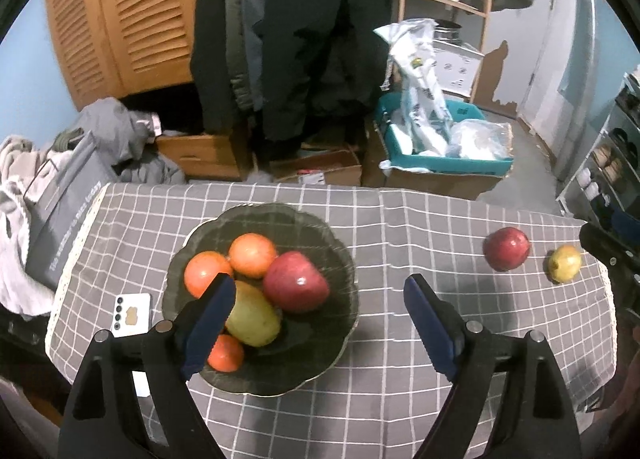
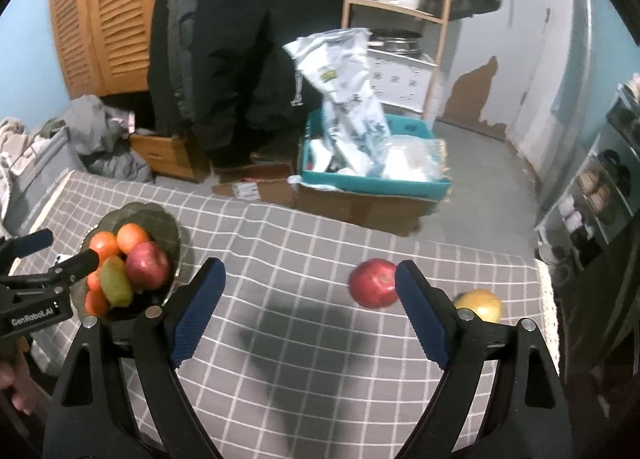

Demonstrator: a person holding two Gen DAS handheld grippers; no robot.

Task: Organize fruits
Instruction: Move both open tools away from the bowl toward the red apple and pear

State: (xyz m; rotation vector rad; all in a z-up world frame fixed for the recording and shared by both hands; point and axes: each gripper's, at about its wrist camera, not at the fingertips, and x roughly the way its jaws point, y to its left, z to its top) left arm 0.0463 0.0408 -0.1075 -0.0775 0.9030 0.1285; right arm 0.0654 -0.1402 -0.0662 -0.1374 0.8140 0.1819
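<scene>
Both tongs, left (image 1: 320, 291) and right (image 2: 310, 273), gaped empty; bowl (image 1: 336, 247) lay under left, red apple (image 2: 372, 283) touching none beside right.

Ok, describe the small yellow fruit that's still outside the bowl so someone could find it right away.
Start at the grey checked tablecloth, far from the dark bowl of fruit. Two fruits lie loose near its far edge; beside the red apple sits the yellow fruit, smaller and nearest the edge.

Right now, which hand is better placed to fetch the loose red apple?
Right. Its open gripper hangs beside the round red apple; the left gripper sits over the dark glass bowl.
</scene>
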